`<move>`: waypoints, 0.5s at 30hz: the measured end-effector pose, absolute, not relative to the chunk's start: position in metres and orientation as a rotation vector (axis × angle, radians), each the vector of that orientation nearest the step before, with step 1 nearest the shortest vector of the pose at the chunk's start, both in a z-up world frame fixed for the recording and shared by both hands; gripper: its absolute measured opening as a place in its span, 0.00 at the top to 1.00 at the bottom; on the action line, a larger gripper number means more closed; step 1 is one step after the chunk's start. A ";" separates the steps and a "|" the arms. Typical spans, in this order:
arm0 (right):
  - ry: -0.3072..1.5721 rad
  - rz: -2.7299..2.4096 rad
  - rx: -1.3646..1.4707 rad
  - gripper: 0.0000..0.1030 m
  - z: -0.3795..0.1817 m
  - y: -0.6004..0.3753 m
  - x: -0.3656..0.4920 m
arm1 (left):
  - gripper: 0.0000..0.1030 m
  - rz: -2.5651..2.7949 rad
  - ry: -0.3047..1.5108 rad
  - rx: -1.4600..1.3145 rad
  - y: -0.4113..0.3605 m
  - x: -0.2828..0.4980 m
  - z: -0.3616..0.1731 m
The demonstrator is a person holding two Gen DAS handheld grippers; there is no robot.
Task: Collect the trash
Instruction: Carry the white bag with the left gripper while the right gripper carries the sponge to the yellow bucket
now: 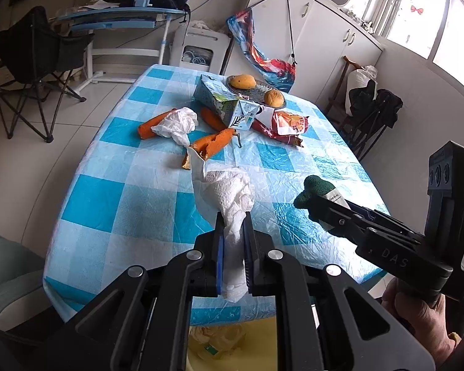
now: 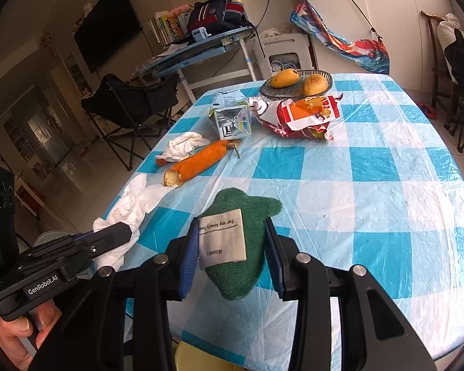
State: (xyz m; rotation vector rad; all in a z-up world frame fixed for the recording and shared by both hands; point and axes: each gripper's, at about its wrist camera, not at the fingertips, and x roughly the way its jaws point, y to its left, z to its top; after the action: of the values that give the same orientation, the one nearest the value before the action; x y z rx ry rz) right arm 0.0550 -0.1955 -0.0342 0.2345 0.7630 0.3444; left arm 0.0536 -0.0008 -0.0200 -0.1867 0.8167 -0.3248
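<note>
Black tongs fill the bottom of both wrist views. Left tongs [image 1: 233, 241] are closed almost fully on a crumpled white paper towel [image 1: 232, 198]; the towel's far end trails forward over the near edge of the blue-and-white checked worktop [image 1: 108, 198]. Right tongs [image 2: 232, 256] are partly closed, their blue pads pressing both sides of a green knitted pouch [image 2: 238, 247] with a beige sewn label, which points away along the tongs' line.

Below the worktop's near edge, directly under both tongs, sits a yellow bin [image 1: 256, 340] with scraps inside. Judging by this, the coming move is backward and down toward that bin, and both hands look about equally near it.

More trash lies farther along the worktop, well apart from the tongs: a broken orange piece with a pale, bread-like cut end [image 2: 198, 162], its long axis slanting away to the right; another crumpled tissue [image 2: 184, 145] just beside it; a flattened milk carton [image 2: 230, 120]; and a red snack bag [image 2: 306, 117]. A glass dish [image 2: 294, 91] holding two mangoes stands at the far end.
</note>
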 end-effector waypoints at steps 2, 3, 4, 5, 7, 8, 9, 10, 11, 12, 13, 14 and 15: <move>0.760 0.348 0.237 0.62 -0.033 -0.196 0.054 | 0.90 -0.326 0.810 -0.185 0.000 0.052 -0.018; 0.759 0.349 0.242 0.62 -0.033 -0.196 0.054 | 0.90 -0.325 0.810 -0.186 0.001 0.052 -0.018; 0.759 0.350 0.246 0.62 -0.034 -0.196 0.054 | 0.90 -0.324 0.812 -0.188 0.002 0.052 -0.019; 0.758 0.352 0.249 0.62 -0.034 -0.196 0.055 | 0.90 -0.325 0.814 -0.191 0.002 0.052 -0.019; 0.760 0.356 0.254 0.62 -0.036 -0.196 0.055 | 0.90 -0.327 0.815 -0.192 0.002 0.052 -0.020; 0.762 0.359 0.258 0.62 -0.037 -0.196 0.056 | 0.90 -0.329 0.817 -0.191 0.002 0.053 -0.021; 0.762 0.362 0.260 0.62 -0.037 -0.195 0.057 | 0.90 -0.332 0.818 -0.191 0.001 0.054 -0.022; 0.761 0.365 0.261 0.62 -0.038 -0.195 0.057 | 0.90 -0.335 0.819 -0.189 0.000 0.054 -0.022; 0.761 0.368 0.262 0.62 -0.038 -0.194 0.058 | 0.90 -0.337 0.819 -0.186 -0.002 0.055 -0.023; 0.762 0.370 0.265 0.62 -0.039 -0.194 0.058 | 0.90 -0.337 0.821 -0.182 -0.003 0.056 -0.024; 0.764 0.373 0.269 0.62 -0.039 -0.193 0.060 | 0.90 -0.340 0.823 -0.182 -0.004 0.057 -0.024; 0.765 0.376 0.272 0.62 -0.040 -0.193 0.060 | 0.90 -0.345 0.823 -0.182 -0.006 0.056 -0.024; 0.763 0.379 0.272 0.62 -0.039 -0.192 0.061 | 0.90 -0.348 0.821 -0.181 -0.007 0.057 -0.024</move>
State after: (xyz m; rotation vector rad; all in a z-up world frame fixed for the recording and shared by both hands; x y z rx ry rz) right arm 0.0613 -0.1923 -0.0392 0.2719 0.7635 0.3789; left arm 0.0570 -0.0072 -0.0238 -0.1812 0.8212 -0.3481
